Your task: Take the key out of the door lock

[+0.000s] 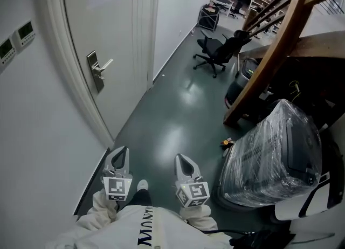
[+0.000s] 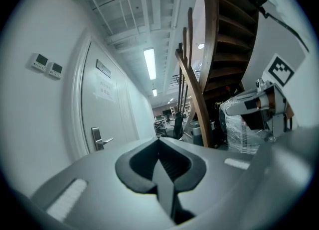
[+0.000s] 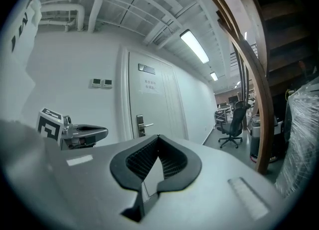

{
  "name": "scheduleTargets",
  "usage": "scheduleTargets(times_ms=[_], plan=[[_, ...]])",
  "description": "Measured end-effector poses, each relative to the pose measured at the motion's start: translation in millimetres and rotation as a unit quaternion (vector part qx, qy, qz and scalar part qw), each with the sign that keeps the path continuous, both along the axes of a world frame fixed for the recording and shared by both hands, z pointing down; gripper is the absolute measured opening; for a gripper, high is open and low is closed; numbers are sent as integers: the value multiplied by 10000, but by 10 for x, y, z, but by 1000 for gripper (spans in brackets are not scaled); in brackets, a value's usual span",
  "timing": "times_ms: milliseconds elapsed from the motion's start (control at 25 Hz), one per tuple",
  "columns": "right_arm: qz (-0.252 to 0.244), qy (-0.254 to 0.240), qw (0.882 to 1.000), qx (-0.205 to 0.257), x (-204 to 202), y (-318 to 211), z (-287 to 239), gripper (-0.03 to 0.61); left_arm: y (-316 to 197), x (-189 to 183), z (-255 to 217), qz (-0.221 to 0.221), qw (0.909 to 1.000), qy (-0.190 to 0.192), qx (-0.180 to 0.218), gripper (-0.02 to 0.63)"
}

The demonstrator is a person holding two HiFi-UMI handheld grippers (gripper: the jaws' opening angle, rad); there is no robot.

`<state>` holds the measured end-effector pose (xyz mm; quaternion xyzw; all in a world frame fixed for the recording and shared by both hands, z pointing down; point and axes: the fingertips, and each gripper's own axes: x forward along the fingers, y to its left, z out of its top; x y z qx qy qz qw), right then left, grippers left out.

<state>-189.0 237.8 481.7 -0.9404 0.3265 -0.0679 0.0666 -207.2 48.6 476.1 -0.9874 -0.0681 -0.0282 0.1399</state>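
Close before the person (image 1: 141, 223), left gripper (image 1: 122, 150) and right gripper (image 1: 179, 157) point level, jaws apparently pressed together.

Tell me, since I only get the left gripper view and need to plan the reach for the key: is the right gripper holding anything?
Observer: No. The right gripper view shows the right gripper with jaws together, nothing between them.
Operator: How do both grippers stand to the door?
Observer: In the head view the left gripper and the right one sit low by the person's body, with a stretch of green floor between them and the door handle.
Operator: Can you see the key?
Observer: No. Even the right gripper view, clearest on the lock plate, shows it too small to make out a key.
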Motion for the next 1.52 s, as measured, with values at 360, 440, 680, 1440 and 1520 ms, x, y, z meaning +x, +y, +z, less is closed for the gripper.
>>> scheduleTargets(times_ms=[360,440,680,1440,1520], plan=[[49,-31,9999,-97,752,-340,-19,-8,-245,847,-24,233,9997,41,-92,0],[72,-6,9999,-83,931,-447,-50,-8,-315,1035,-50,316,9995,58,-81,0],[190,-43,9998,-79,1374,-692,-42,-6,-545,1527,-96,451,9989,86,-78,0],[499,-152,9983,-270,2167,-953,51,-5,-799,2368,86,789,9964,-26,-292,0],[457,-160,9985,-265,2291,-973,65,-5,-820,2482,105,738,9969,-44,-278,0]])
